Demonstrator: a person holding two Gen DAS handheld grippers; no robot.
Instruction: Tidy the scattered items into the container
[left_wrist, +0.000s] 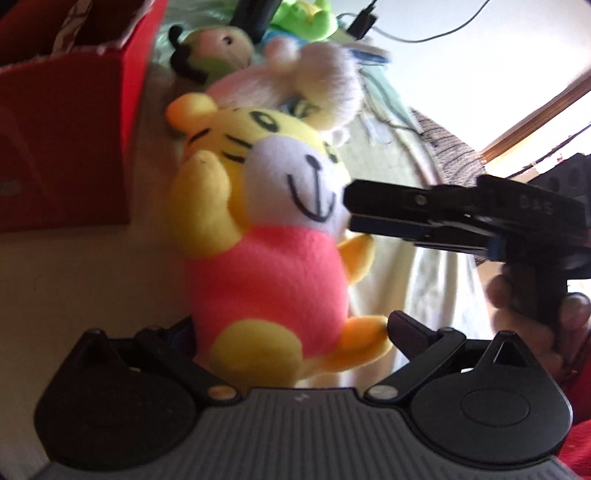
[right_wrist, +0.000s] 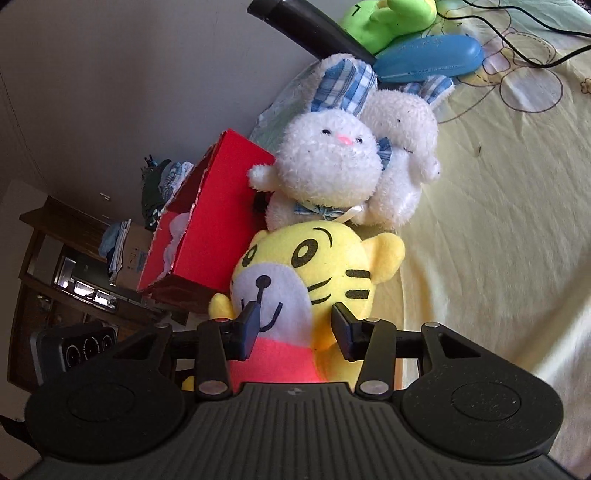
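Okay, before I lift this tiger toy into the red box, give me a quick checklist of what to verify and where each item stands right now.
1. Right gripper around the tiger plush: ok, a finger on each side of its face.
2. Right grip firm: cannot tell, the pads look close to the plush but squeeze is not clear.
3. Left gripper on the plush: cannot tell, its body sits between the fingers but the left finger is hidden.
4. Red box open: ok, top open, something white inside.
5. Room left in the box: cannot tell.
6. White bunny plush clear of the lift: not ok, it rests against the tiger's head and the box.
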